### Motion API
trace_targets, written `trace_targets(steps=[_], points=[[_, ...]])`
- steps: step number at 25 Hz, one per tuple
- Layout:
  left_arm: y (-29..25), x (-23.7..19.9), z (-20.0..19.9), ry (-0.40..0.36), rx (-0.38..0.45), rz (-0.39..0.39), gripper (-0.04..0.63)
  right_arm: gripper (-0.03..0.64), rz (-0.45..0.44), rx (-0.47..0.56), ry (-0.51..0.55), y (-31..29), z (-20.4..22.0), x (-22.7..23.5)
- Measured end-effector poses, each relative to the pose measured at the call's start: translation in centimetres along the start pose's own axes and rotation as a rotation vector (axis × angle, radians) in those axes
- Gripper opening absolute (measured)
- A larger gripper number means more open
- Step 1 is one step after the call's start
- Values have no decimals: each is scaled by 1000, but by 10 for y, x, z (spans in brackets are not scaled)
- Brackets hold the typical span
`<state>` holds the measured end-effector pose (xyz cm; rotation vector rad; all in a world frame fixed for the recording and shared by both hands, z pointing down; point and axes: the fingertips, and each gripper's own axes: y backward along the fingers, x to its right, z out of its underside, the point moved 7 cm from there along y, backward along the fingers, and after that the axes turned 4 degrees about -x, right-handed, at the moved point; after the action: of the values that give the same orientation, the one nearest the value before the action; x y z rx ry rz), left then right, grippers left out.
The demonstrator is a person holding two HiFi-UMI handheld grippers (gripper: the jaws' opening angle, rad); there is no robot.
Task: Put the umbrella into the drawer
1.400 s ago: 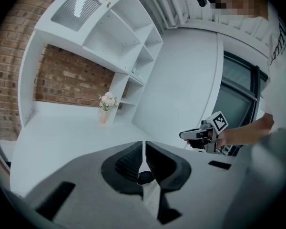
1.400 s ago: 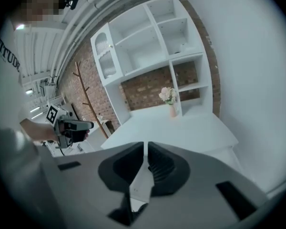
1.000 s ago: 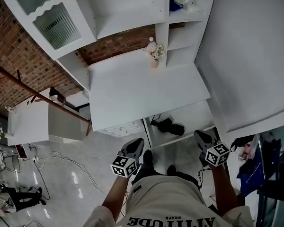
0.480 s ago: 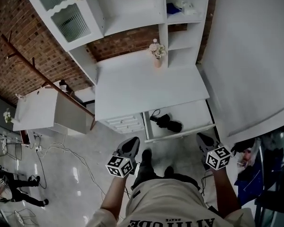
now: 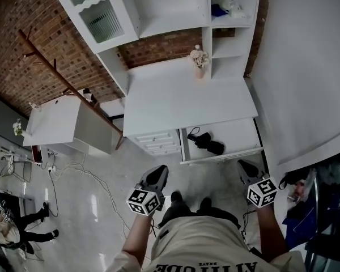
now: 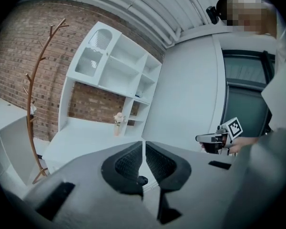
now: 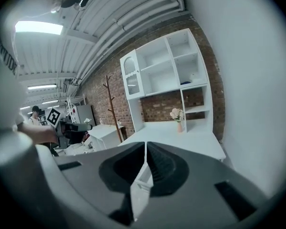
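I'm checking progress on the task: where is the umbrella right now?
In the head view, the black umbrella lies inside the open drawer under the desk's right half, just right of the closed small drawers.

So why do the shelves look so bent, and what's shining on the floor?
Head view: the wide lens tilts the shelf unit, and bright glints sit on the glossy floor. Both gripper views: fisheye bending, dark rounded corners. Right gripper view: the ceiling lamp is blown out.

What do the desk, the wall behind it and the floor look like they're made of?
Desk: probably painted wood or laminate, smooth matte white.
Wall: bare reddish brick, mortar lines visible.
Floor: glossy pale tile or polished stone, mirroring lights.
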<state>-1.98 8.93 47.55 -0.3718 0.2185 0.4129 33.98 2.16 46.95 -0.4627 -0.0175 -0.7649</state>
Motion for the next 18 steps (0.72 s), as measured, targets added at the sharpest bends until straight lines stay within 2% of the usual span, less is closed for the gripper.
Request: trace_targets(steps=[8, 18], points=[[35, -26, -4, -25, 6, -9, 40, 35, 56, 33, -11, 4, -3, -32], [71, -55, -27, -100, 58, 18, 40, 35, 122, 115, 0, 9, -19, -77]])
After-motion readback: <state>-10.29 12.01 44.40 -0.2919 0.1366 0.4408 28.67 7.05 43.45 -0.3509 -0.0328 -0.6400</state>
